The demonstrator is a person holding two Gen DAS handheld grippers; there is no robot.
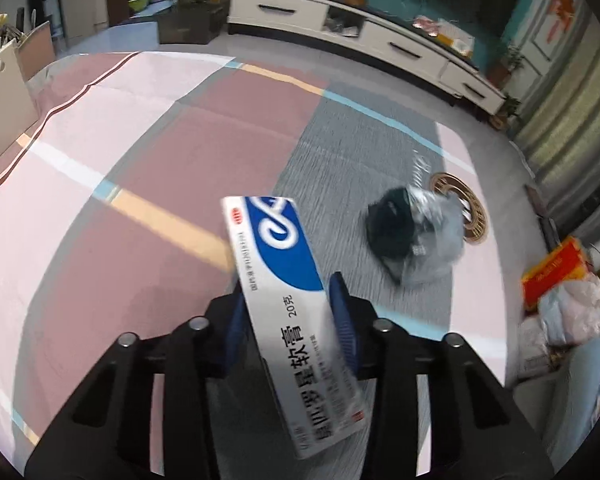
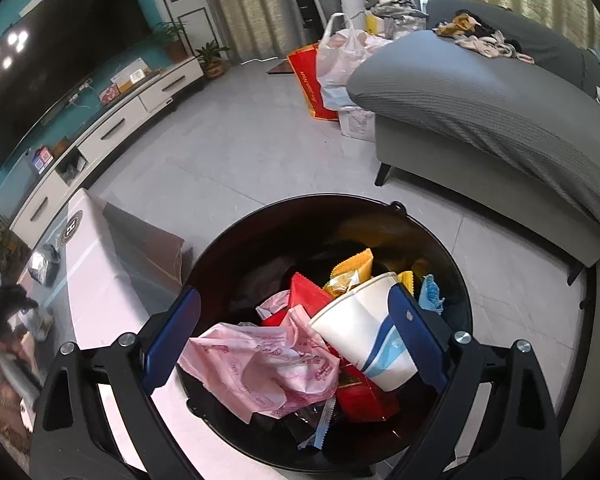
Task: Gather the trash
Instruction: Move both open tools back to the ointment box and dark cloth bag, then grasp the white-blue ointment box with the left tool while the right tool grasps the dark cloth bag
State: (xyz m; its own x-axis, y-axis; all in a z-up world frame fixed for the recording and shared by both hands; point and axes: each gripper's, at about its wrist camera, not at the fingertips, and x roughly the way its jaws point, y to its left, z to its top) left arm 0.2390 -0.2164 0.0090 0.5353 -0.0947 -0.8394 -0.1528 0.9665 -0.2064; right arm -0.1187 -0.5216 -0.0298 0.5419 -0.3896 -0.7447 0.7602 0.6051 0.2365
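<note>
In the left wrist view my left gripper (image 1: 289, 322) is shut on a white and blue ointment box (image 1: 278, 264), whose long body sticks out forward between the blue pads (image 1: 343, 320) above the patterned tablecloth (image 1: 148, 168). A crumpled clear plastic bag with something dark inside (image 1: 414, 236) lies further out on the cloth. In the right wrist view my right gripper (image 2: 294, 300) hangs open over a round black trash bin (image 2: 236, 240). The bin holds a white paper cup (image 2: 360, 332), a pink plastic bag (image 2: 260, 368), and red and yellow wrappers (image 2: 308, 296). Nothing sits between the right pads.
A round gold coaster (image 1: 466, 208) lies beyond the bag. A white TV cabinet (image 1: 340, 24) lines the far wall. A grey sofa (image 2: 480, 120) stands right of the bin, with a red bag (image 2: 314, 80) and plastic bags beside it. The low table (image 2: 96, 280) is left of the bin.
</note>
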